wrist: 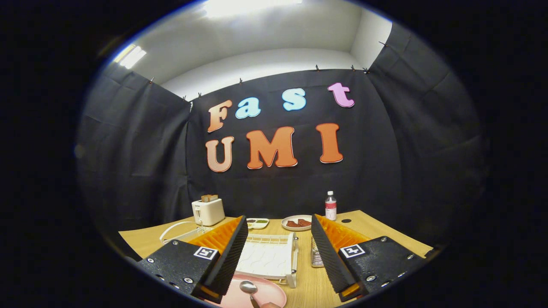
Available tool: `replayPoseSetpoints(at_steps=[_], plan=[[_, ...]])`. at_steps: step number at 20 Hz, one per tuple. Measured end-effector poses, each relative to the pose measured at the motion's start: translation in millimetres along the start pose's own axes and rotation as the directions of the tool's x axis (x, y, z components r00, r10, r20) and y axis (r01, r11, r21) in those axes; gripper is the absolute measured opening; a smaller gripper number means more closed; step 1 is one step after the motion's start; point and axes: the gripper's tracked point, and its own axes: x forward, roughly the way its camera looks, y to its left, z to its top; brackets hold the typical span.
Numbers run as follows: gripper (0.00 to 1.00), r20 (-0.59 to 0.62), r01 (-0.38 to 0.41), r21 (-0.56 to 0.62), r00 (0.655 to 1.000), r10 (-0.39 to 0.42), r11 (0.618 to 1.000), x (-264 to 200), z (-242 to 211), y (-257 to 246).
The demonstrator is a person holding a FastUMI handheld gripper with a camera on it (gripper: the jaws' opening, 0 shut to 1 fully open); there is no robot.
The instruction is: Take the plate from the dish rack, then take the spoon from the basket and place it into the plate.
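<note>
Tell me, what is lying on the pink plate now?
A spoon lies on the pink plate, near the open gripper. One finger covers part of the plate, so that part cannot be checked.

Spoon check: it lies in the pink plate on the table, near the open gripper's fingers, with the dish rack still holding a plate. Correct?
Not quite. In the gripper view the dish rack is empty. The spoon does lie in the pink plate, near the open gripper.

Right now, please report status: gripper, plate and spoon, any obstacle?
Gripper open, holding nothing. Spoon lies on pink plate, plate on table just before dish rack. Nothing in the way.
</note>
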Motion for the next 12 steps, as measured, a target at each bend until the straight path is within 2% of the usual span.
replayPoseSetpoints(at_steps=[12], plan=[[0.88, 0.021, 0.028, -0.016, 0.999, -0.027, 0.999, 1.2, 1.0, 3.1]])
